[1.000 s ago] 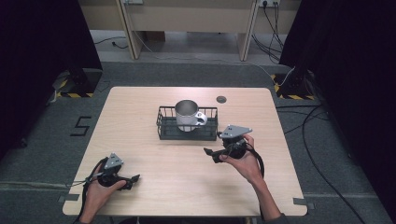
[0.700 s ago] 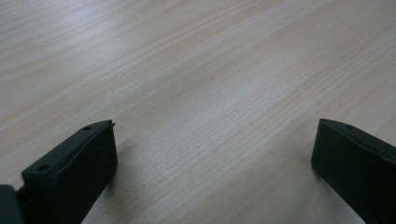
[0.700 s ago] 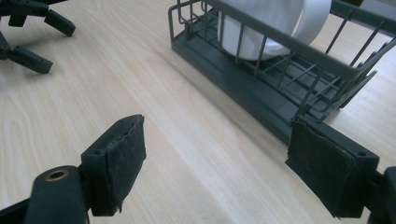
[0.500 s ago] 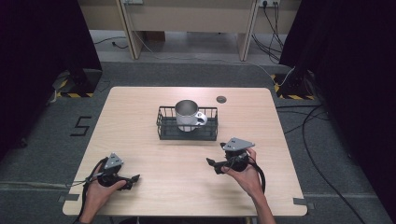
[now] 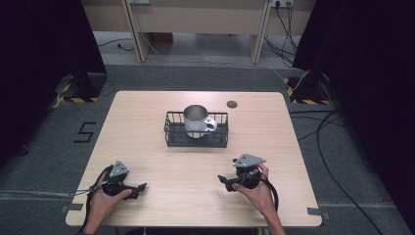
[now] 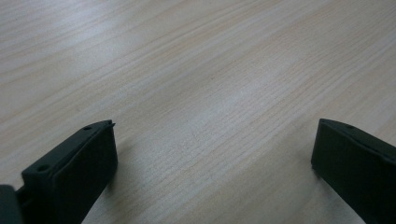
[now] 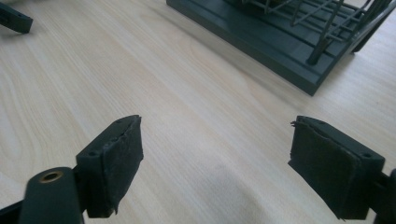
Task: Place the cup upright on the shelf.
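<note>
A shiny metal mug (image 5: 196,120) stands upright inside a black wire basket (image 5: 172,133) at the middle of the wooden table (image 5: 142,112). My left gripper (image 5: 142,187) rests low at the near left, its jaws open over bare wood (image 6: 212,154). My right gripper (image 5: 222,180) is at the near right, in front of the basket and pointing left. Its jaws (image 7: 215,158) have just been opening and stand apart with nothing between them. The basket's base (image 7: 261,42) lies ahead of it, and a tip of the left gripper (image 7: 14,18) shows at the far left.
A small dark round disc (image 5: 232,104) lies on the table behind the basket. Cables (image 5: 337,147) run over the grey floor to the right. Desk legs stand beyond the far edge.
The right hand has drawn back from the basket toward the near edge and sunk toward the tabletop. The left hand has stayed put.
</note>
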The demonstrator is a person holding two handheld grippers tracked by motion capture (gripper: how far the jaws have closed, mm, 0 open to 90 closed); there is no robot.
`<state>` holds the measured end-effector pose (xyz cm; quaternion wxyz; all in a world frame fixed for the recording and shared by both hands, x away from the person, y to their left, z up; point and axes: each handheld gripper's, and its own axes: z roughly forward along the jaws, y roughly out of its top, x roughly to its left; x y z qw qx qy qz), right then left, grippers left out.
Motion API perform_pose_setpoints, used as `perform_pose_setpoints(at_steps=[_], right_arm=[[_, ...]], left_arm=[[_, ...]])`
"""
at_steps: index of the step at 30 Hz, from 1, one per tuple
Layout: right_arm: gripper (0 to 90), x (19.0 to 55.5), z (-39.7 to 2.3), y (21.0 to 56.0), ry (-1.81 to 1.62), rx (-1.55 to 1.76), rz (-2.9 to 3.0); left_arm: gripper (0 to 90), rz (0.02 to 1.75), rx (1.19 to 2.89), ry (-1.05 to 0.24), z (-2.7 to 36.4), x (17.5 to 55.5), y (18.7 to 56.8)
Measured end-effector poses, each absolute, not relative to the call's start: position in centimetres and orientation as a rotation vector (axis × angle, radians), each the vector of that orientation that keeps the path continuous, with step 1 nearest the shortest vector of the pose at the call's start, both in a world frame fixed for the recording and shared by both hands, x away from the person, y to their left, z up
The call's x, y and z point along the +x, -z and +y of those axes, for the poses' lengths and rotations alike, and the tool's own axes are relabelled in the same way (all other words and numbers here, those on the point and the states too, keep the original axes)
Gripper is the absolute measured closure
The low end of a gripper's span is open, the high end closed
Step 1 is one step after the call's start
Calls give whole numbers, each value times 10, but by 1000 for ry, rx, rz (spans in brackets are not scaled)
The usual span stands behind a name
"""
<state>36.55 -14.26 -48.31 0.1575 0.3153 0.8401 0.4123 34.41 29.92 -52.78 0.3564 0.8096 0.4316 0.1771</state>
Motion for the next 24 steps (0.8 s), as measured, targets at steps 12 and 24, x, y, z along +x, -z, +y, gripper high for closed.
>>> perform_pose_setpoints(at_steps=[12,24], right_arm=[[154,354,-152,495,-1116,953,2409],[154,347,-152,507,-1060,996,2431]], left_arm=[[0,1115,2091,-458,299,344,528],[0,1114,2091,-458,299,344,528]])
